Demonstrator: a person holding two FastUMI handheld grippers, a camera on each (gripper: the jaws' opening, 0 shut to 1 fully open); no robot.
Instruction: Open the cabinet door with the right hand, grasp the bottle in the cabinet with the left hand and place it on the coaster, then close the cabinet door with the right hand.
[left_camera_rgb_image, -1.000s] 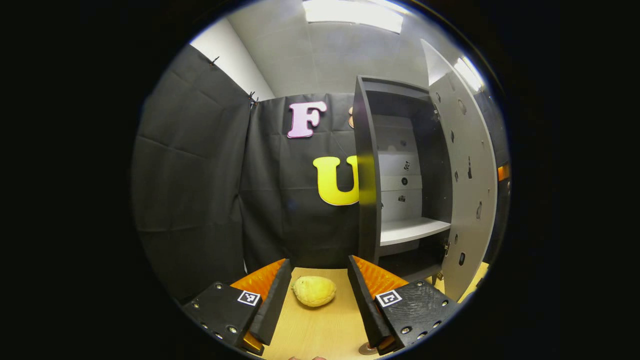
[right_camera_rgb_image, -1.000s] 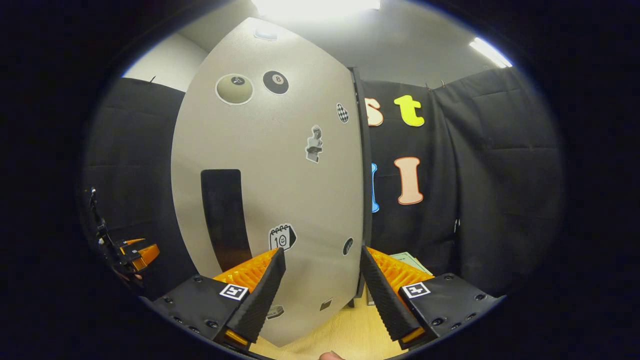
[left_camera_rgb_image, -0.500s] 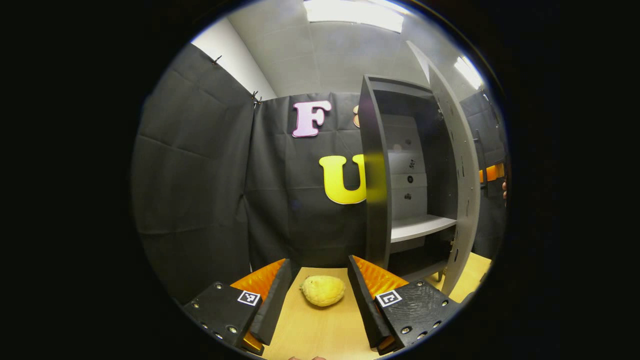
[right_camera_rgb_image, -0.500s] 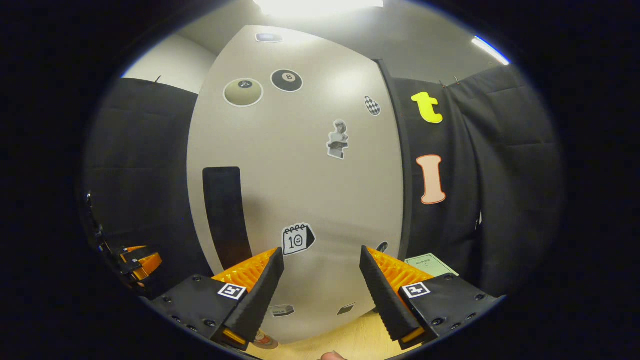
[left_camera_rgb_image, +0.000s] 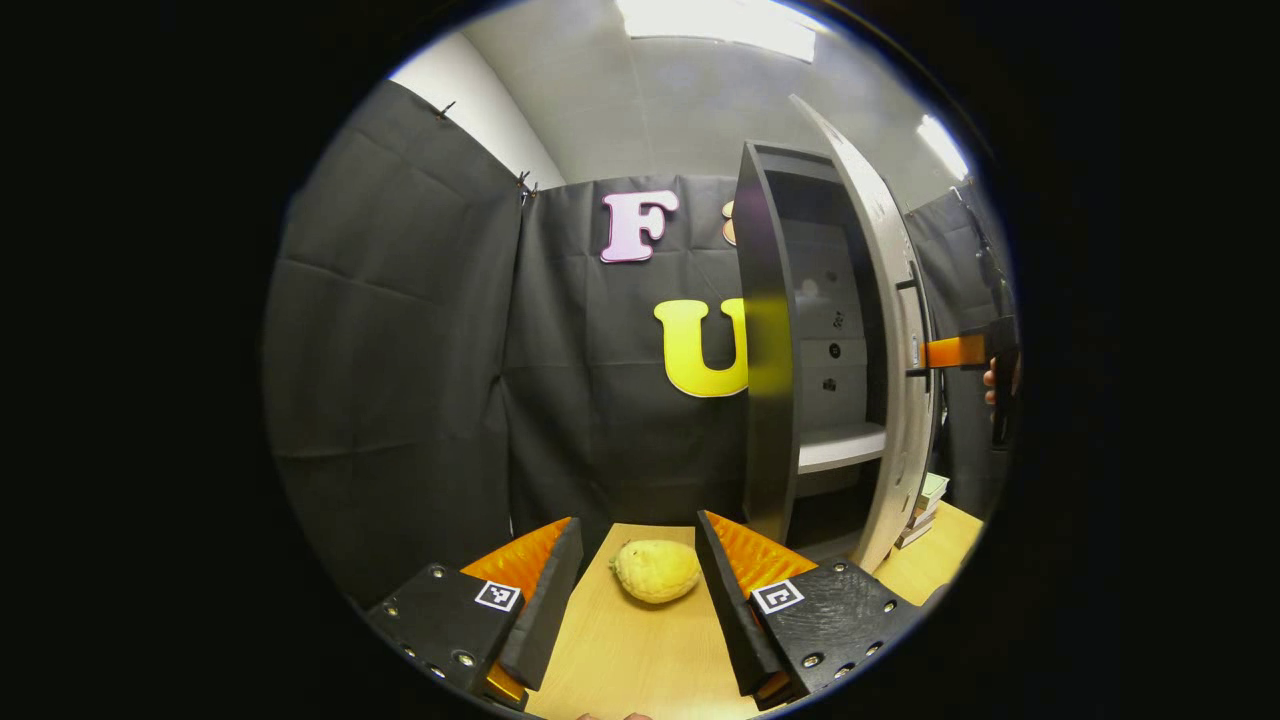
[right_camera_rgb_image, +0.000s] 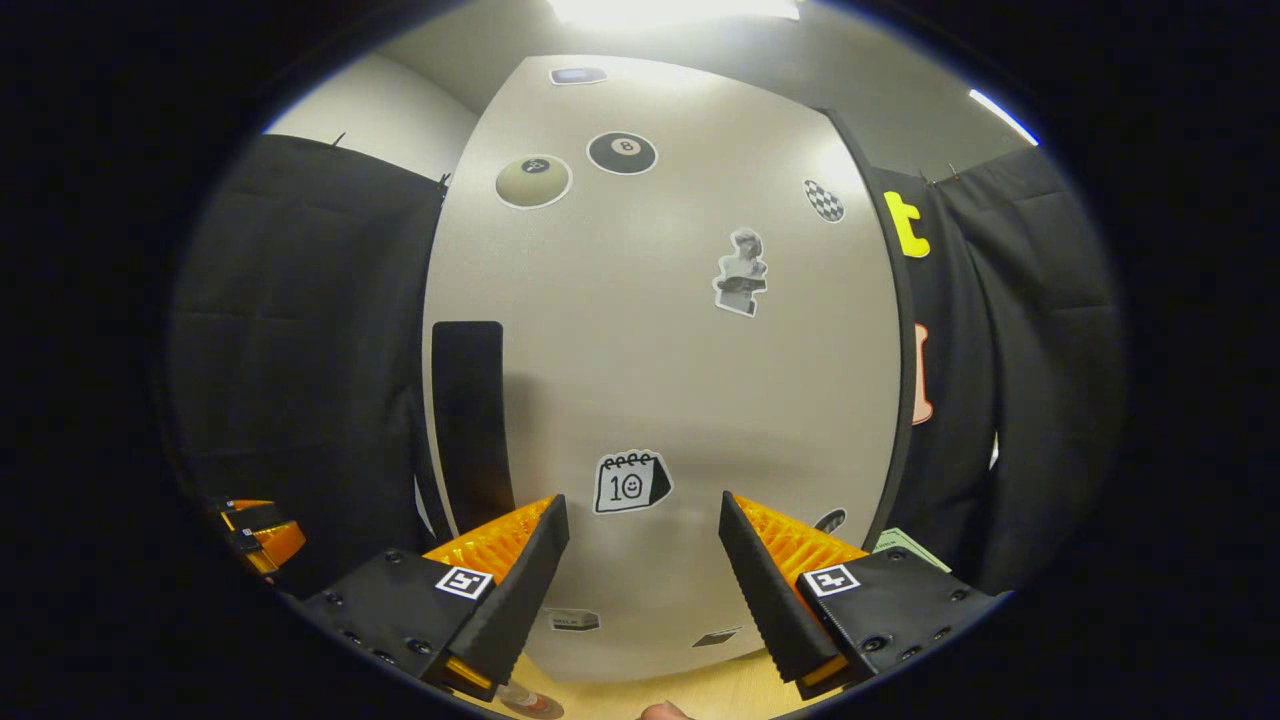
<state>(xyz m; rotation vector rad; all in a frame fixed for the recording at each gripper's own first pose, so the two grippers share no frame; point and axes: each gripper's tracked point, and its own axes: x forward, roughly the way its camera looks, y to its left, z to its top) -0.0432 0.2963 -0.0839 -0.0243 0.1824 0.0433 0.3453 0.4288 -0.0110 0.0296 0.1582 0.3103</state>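
Each gripper, the left gripper (left_camera_rgb_image: 630, 590) and the right gripper (right_camera_rgb_image: 640, 585), is built with two wedge-shaped fingers on flat black plates; ribbed inner faces, a square black-and-white marker and small round screws are seen on each plate

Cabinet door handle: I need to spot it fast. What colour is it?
Black, a vertical bar on the pale grey door; right gripper view.

The cabinet door (left_camera_rgb_image: 905, 400) hides most of the shelf (left_camera_rgb_image: 840, 447). At the right gripper view's bottom edge, a round object (right_camera_rgb_image: 530, 703) is cut off.
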